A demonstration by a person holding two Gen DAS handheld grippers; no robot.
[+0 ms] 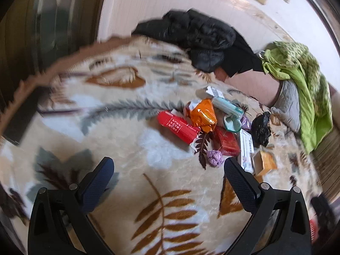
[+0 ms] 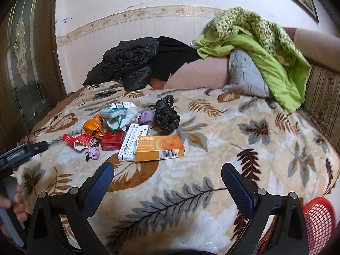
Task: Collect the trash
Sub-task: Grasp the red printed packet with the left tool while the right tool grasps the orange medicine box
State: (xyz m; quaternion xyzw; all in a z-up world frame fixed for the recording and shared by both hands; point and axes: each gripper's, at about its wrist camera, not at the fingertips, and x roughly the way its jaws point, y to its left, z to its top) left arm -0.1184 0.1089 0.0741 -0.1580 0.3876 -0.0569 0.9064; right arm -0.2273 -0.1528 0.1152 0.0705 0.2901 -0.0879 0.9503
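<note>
On the bed (image 2: 212, 148) before me the trash pile (image 2: 127, 131) lies left of centre; jacket (image 2: 127, 63) and quilt (image 2: 265, 48) lie behind it, basket (image 2: 318, 218) at my right.

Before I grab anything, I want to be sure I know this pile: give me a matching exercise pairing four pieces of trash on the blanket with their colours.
Things:
1. crumpled plastic bag
2. long carton with a barcode
3. small paper ball nearest the left gripper
4. flat pack beside the white box

Colours:
A. purple
B. red
C. black
D. orange

Pairs: 1-C, 2-D, 3-A, 4-B
</note>
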